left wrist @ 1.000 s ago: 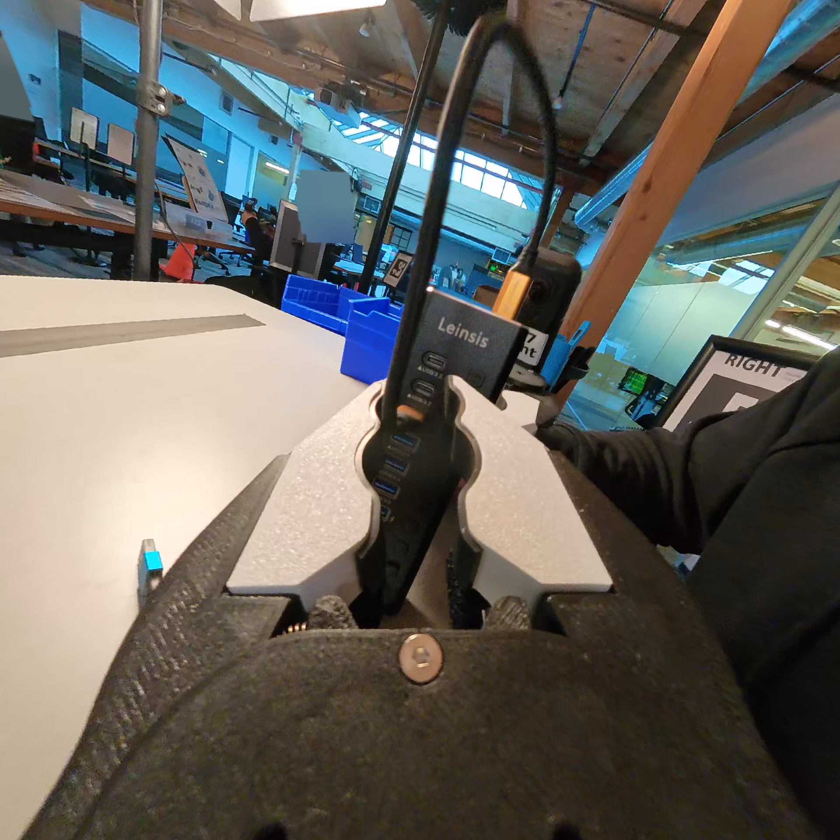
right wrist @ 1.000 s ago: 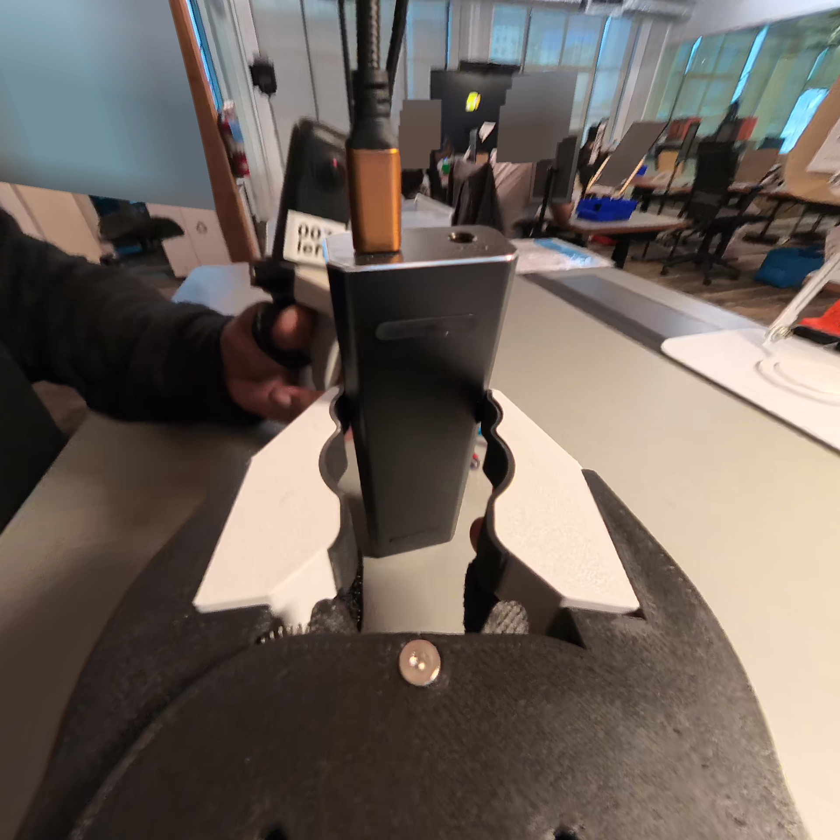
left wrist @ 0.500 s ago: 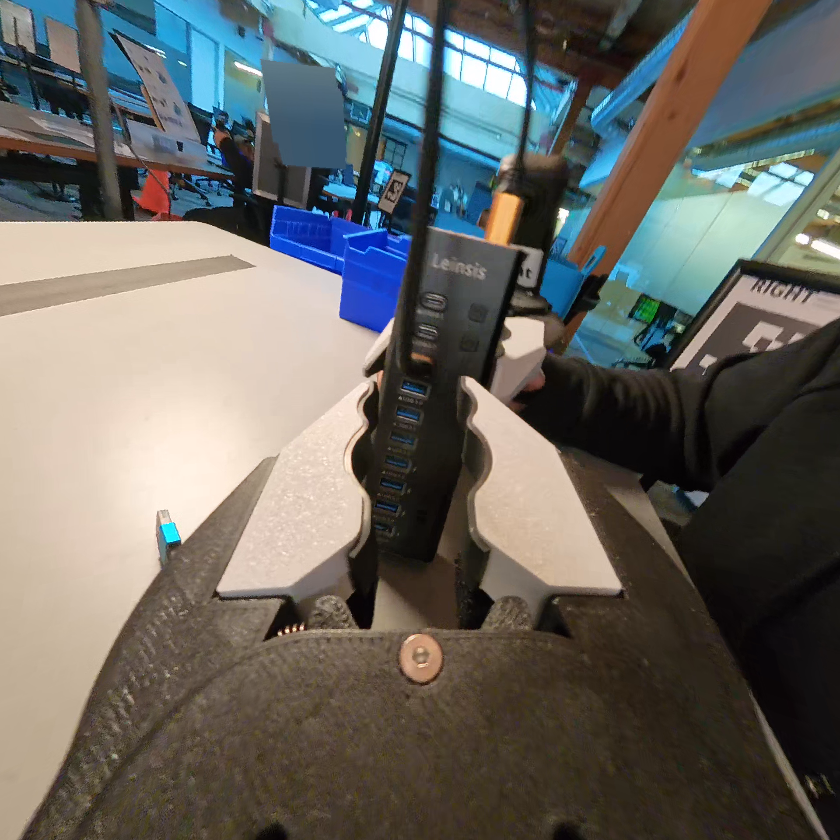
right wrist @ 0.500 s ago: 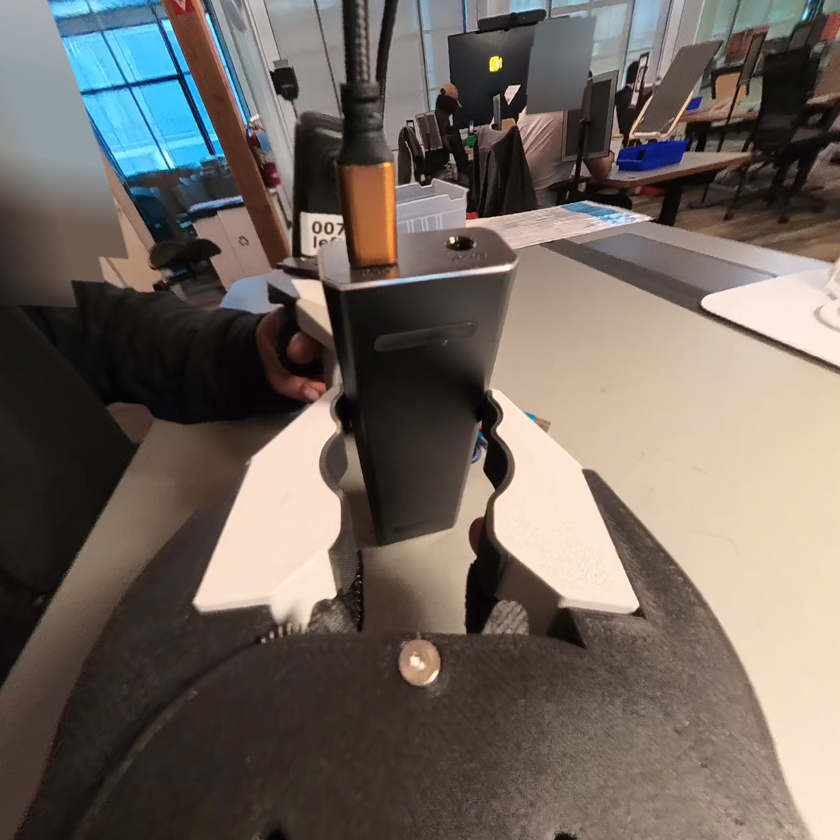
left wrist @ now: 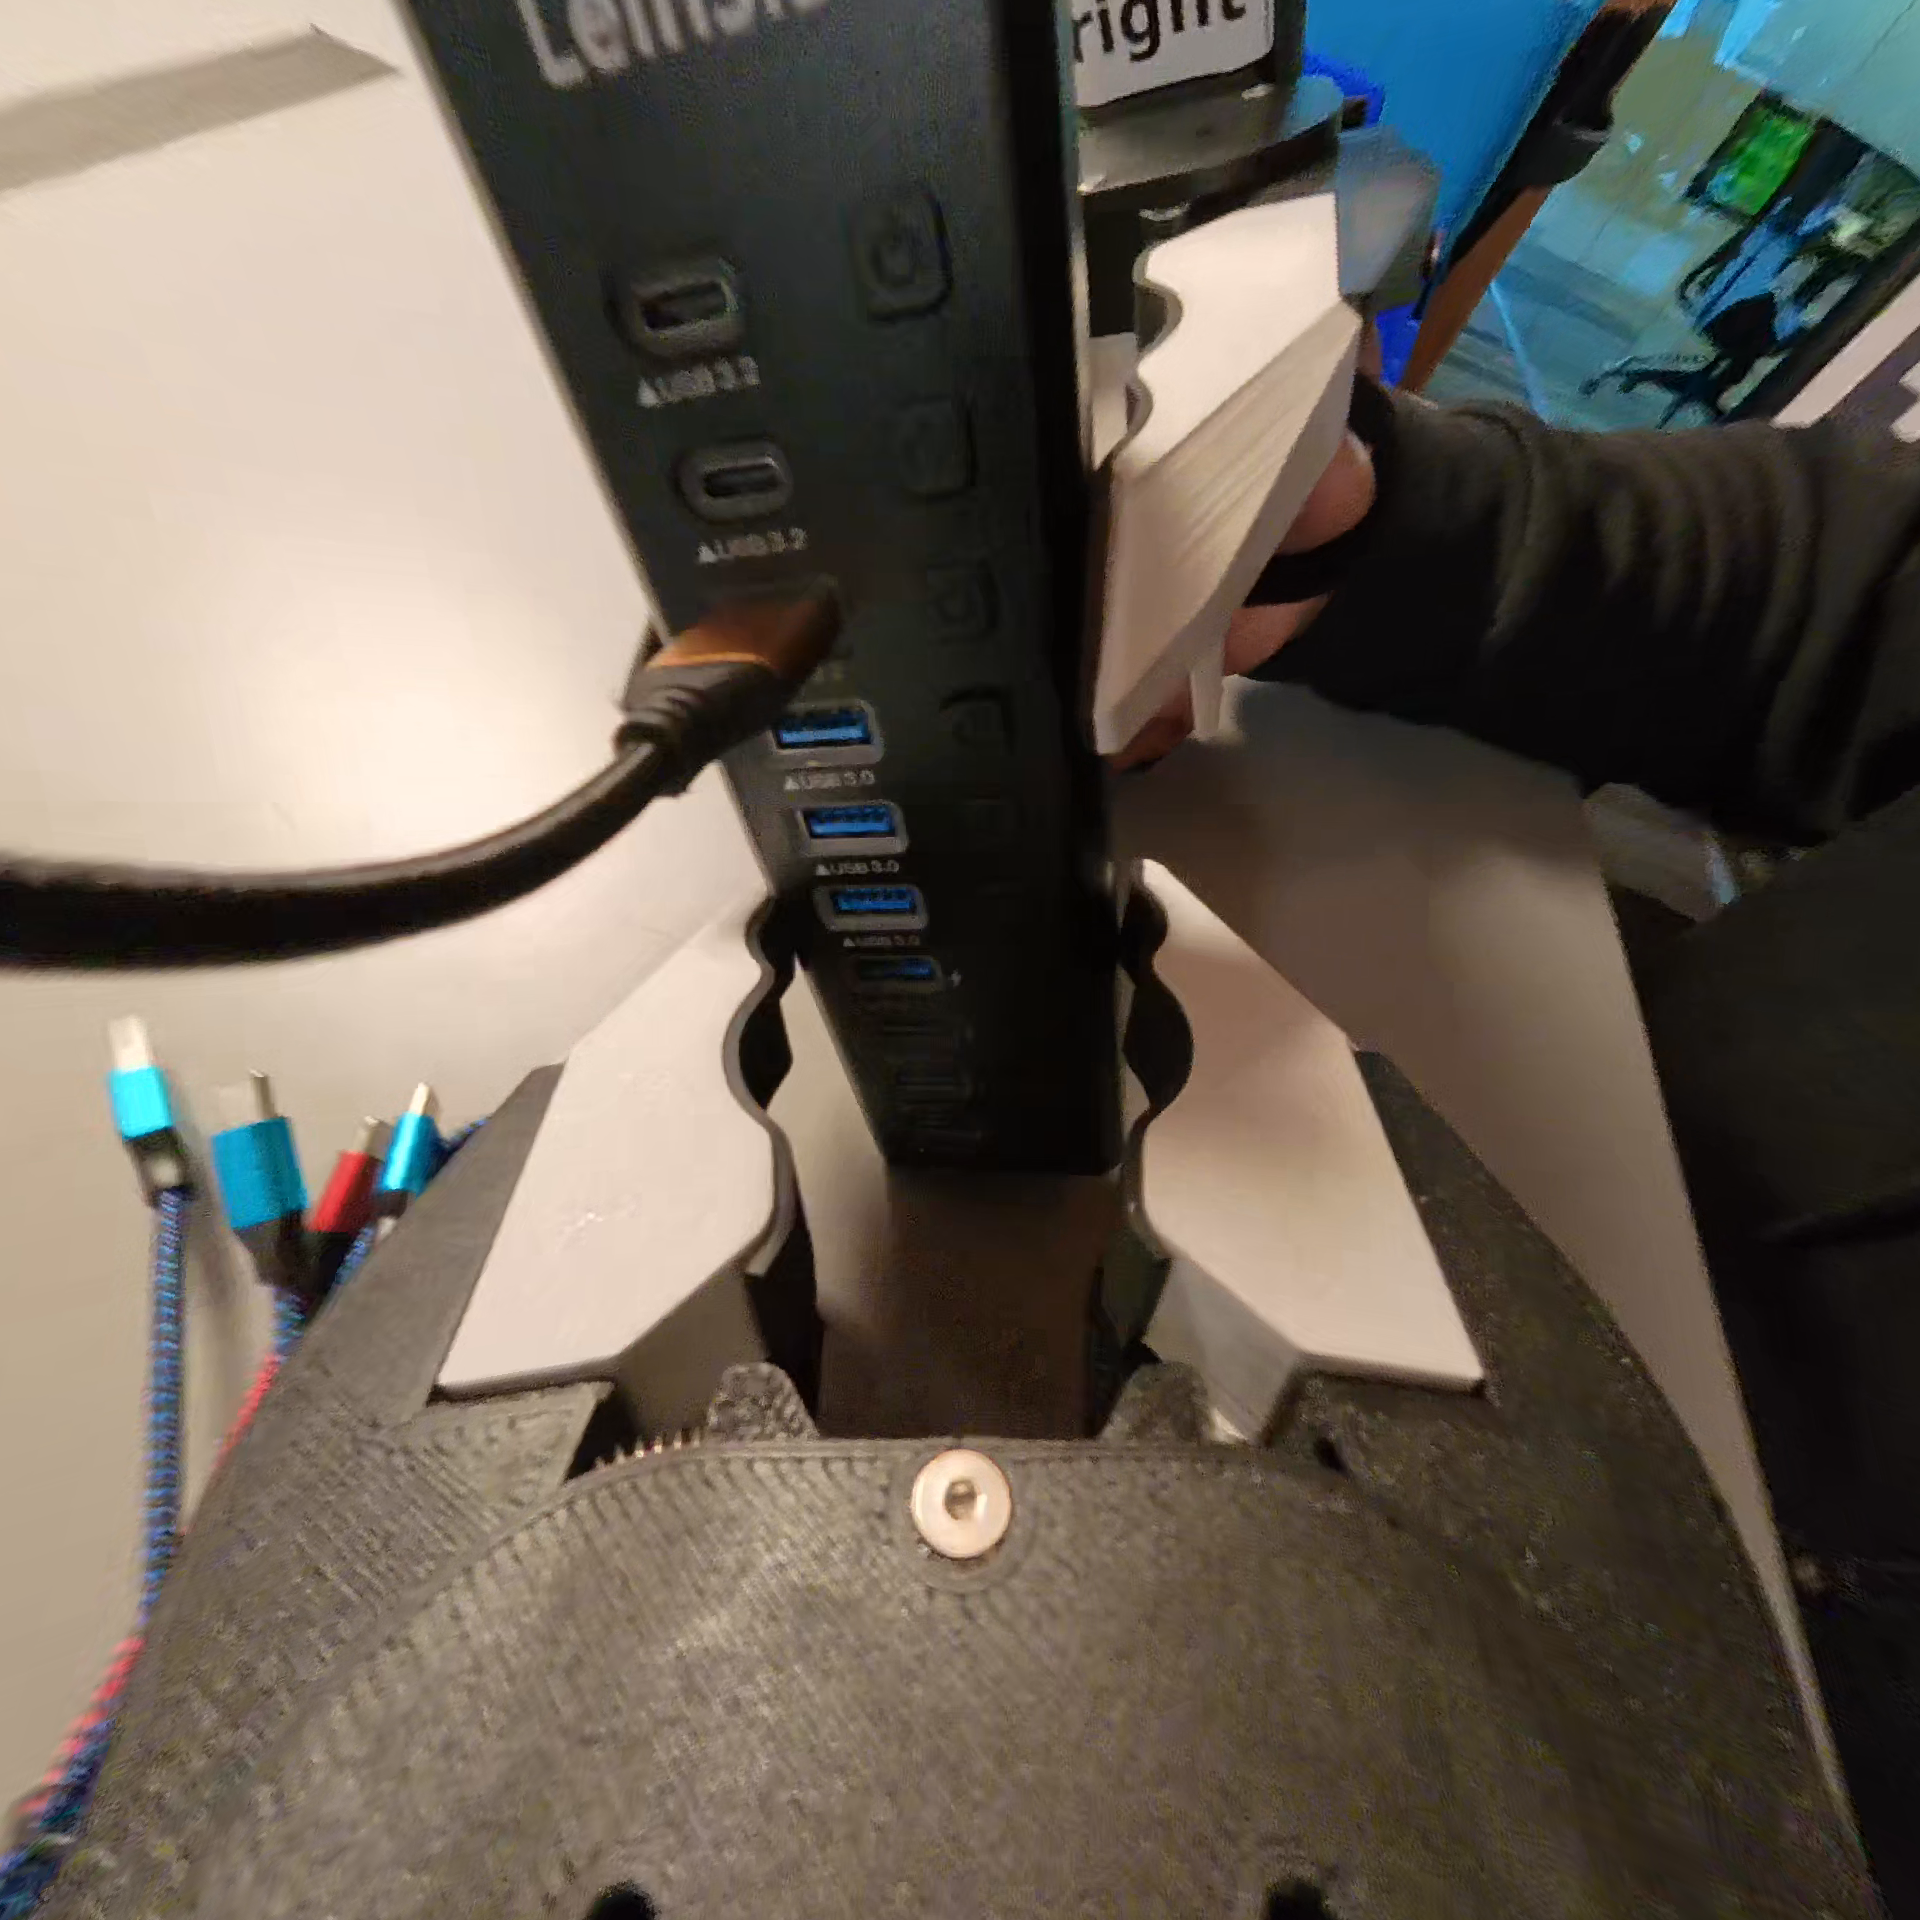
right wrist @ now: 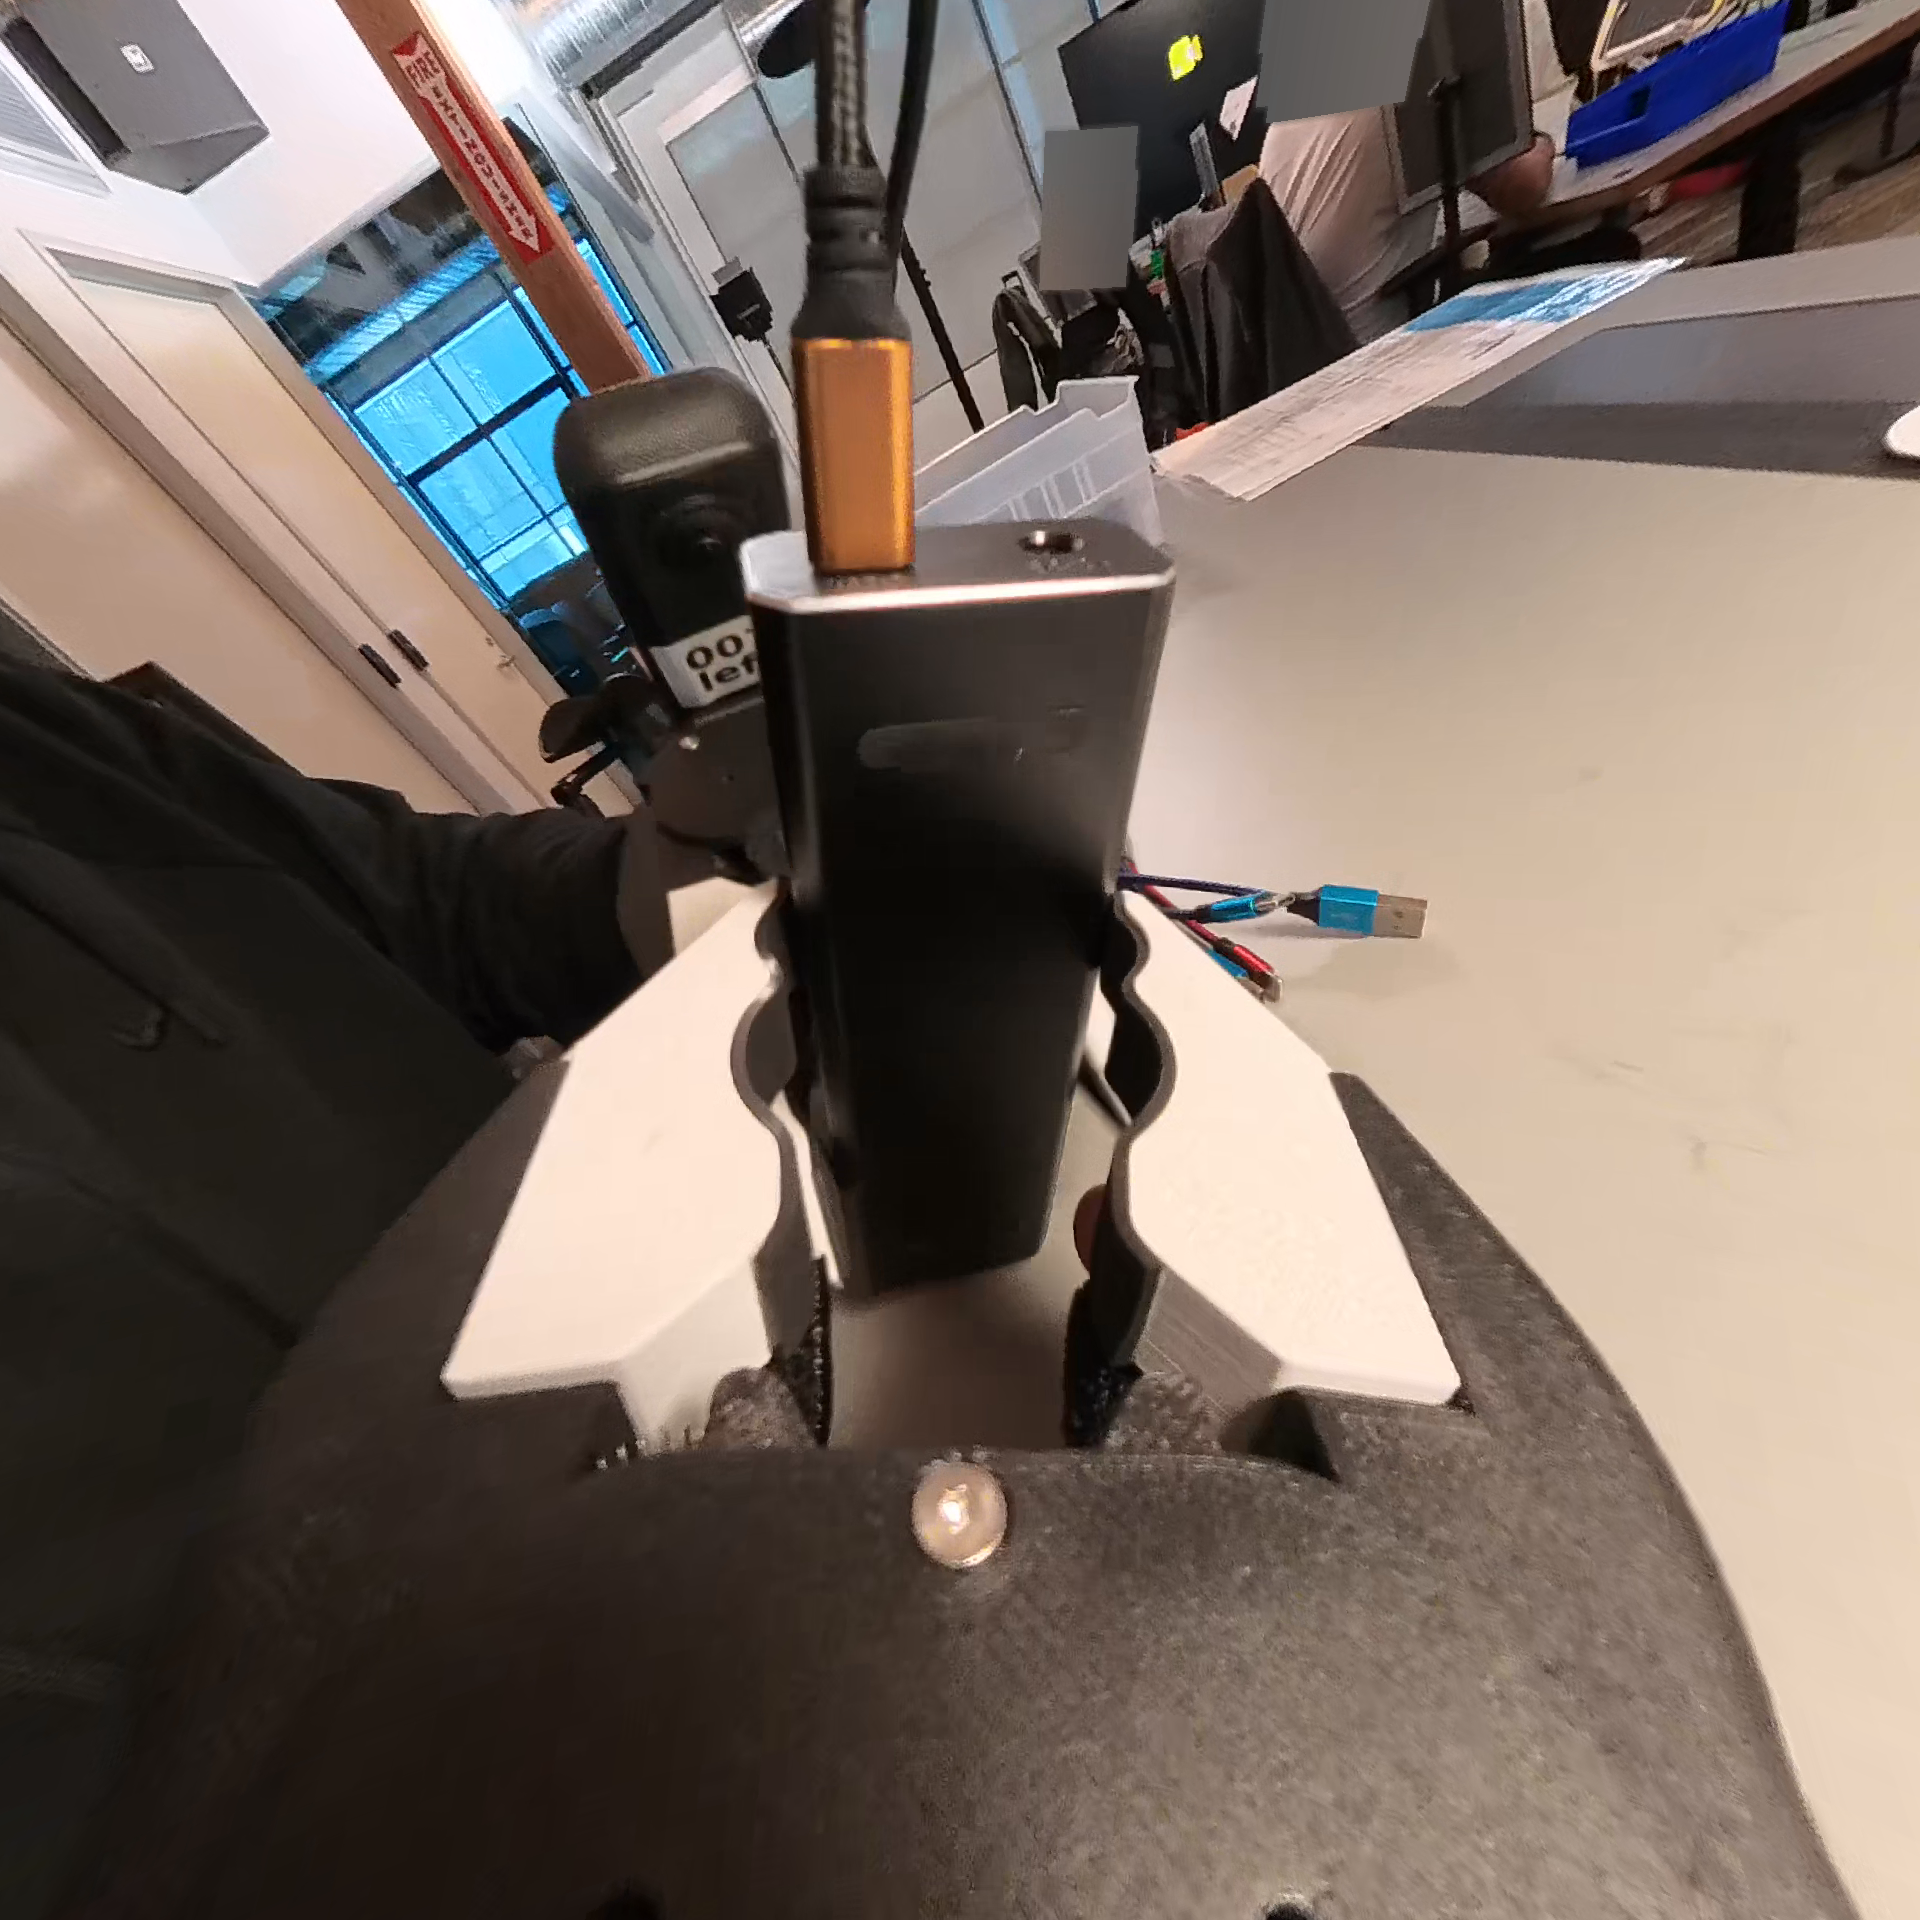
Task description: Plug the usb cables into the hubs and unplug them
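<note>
A black USB hub [left wrist: 883, 468] stands upright with its port side facing the left wrist view. A black cable [left wrist: 343, 894] with an orange plug [left wrist: 758, 644] sits in one of its ports and hangs off to the left. My left gripper [left wrist: 945, 925] is open around the hub's lower end, with a gap at its left finger. My right gripper [right wrist: 945, 925] is shut on the hub [right wrist: 956, 935] from its back side. One of its fingers [left wrist: 1226, 468] shows beside the hub in the left wrist view. A second orange plug [right wrist: 852, 457] sits in the hub's top end.
Loose braided cables with blue and red plugs [left wrist: 260, 1174] lie on the pale table [left wrist: 260, 520], right of the hub in the right wrist view [right wrist: 1351, 914]. A dark sleeve [left wrist: 1662, 623] is close by. A white bin [right wrist: 1049, 468] and papers [right wrist: 1403, 364] stand farther back. My hands' fingertips stand some 7 cm from each other.
My left gripper was shut on the cable at the hub's port; it has opened and let go. The cable now hangs to the left. The view has tipped down toward the table.
</note>
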Demonstrator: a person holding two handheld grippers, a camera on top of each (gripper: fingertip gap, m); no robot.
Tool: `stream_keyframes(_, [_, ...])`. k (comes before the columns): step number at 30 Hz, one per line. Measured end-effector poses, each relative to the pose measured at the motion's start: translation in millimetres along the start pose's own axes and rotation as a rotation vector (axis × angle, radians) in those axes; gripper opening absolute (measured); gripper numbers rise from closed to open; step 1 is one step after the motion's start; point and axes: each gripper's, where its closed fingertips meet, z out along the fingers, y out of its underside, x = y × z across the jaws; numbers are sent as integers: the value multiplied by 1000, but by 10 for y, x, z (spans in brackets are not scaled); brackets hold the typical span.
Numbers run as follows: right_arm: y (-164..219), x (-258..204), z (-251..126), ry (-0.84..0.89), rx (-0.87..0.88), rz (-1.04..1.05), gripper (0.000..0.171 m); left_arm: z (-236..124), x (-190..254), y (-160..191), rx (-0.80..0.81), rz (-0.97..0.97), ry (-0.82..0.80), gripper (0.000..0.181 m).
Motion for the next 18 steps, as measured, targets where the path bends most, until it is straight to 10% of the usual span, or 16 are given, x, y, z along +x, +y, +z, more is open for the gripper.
stream_keyframes(18, [208,411,-46,471,-199,-29,63,39,-129,26,55,-425,-13,64])
